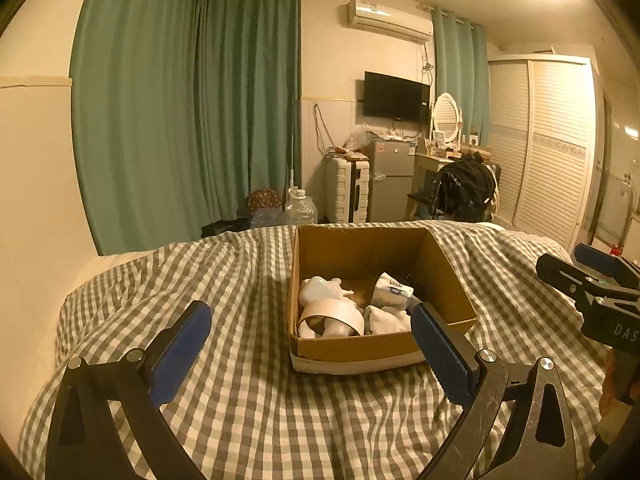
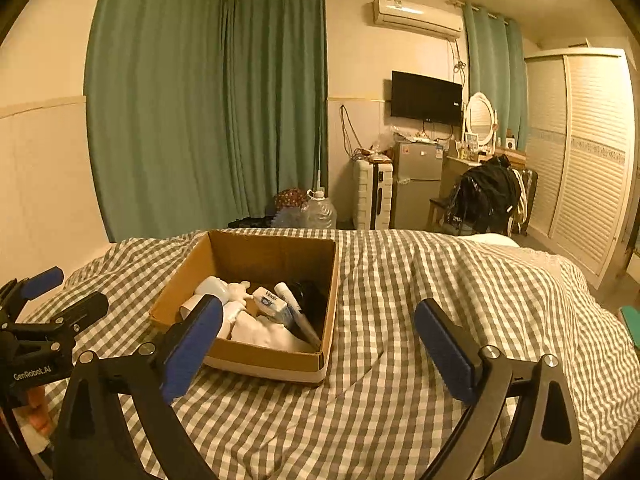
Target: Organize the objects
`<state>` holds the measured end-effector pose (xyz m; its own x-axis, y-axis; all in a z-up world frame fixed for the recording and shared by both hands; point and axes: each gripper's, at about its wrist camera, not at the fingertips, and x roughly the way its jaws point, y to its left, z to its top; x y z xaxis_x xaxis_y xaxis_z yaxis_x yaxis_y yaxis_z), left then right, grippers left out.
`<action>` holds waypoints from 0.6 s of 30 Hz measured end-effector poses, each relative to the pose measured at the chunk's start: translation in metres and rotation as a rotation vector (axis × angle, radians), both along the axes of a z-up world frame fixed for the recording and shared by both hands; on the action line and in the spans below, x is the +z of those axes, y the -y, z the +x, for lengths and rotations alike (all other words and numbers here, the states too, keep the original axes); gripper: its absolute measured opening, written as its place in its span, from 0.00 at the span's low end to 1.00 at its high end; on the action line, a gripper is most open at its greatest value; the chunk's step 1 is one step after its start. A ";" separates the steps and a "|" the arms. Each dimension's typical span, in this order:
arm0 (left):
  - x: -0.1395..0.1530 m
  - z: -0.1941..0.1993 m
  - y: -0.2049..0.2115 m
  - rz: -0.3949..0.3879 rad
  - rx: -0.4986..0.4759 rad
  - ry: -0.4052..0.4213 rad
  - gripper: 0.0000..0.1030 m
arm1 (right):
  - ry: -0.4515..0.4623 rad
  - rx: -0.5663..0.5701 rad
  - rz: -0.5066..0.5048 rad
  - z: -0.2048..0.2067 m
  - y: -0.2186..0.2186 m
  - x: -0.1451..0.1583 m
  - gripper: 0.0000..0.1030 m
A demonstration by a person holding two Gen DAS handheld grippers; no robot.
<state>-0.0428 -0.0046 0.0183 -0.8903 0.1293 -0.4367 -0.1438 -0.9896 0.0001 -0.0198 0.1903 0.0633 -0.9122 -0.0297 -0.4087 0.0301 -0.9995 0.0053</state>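
Box point(image 1: 360, 344) at 12 o'clock on bed point(image 1: 248, 400): light, floppy cardboard; grip side walls. Left gripper point(image 1: 312, 344), right gripper point(image 2: 320, 340): fingers spread, empty.

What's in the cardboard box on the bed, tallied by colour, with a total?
Inside the cardboard box, as far as shows:
White or cream: 5 (white bottle, tape roll, tissue pack, tube, folded white cloth)
Black: 1 (dark item, too dim to identify)
Total: 6; more may be hidden underneath.
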 end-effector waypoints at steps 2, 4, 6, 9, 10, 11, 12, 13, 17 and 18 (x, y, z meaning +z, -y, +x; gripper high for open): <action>0.000 0.000 -0.001 -0.006 0.002 0.002 1.00 | 0.000 0.002 0.003 0.001 0.000 0.000 0.95; -0.001 0.000 -0.002 -0.009 0.003 0.004 1.00 | 0.003 0.005 0.001 0.001 0.001 -0.001 0.95; -0.001 0.000 -0.002 -0.006 0.002 0.008 1.00 | 0.006 0.007 0.004 0.001 0.001 0.000 0.95; -0.002 -0.002 -0.001 -0.006 0.003 0.017 1.00 | 0.012 0.011 0.009 0.001 0.002 -0.001 0.95; -0.002 -0.001 -0.001 -0.005 0.003 0.018 1.00 | 0.013 0.012 0.009 0.001 0.002 -0.002 0.95; -0.002 -0.001 -0.001 -0.004 0.002 0.019 1.00 | 0.013 0.013 0.008 0.001 0.002 -0.001 0.95; -0.002 -0.001 -0.001 -0.003 0.002 0.019 1.00 | 0.013 0.013 0.009 0.001 0.002 -0.002 0.95; -0.002 -0.002 -0.001 -0.004 0.001 0.020 1.00 | 0.010 0.012 0.010 0.001 0.003 -0.002 0.95; -0.002 -0.002 -0.002 -0.008 -0.002 0.023 1.00 | 0.006 0.011 0.009 0.002 0.002 -0.002 0.97; -0.002 -0.002 -0.002 -0.007 -0.002 0.022 1.00 | 0.005 0.010 0.009 0.002 0.002 -0.002 0.97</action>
<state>-0.0444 -0.0025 0.0160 -0.8803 0.1277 -0.4569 -0.1457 -0.9893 0.0042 -0.0177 0.1887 0.0612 -0.9096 -0.0353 -0.4139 0.0404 -0.9992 -0.0036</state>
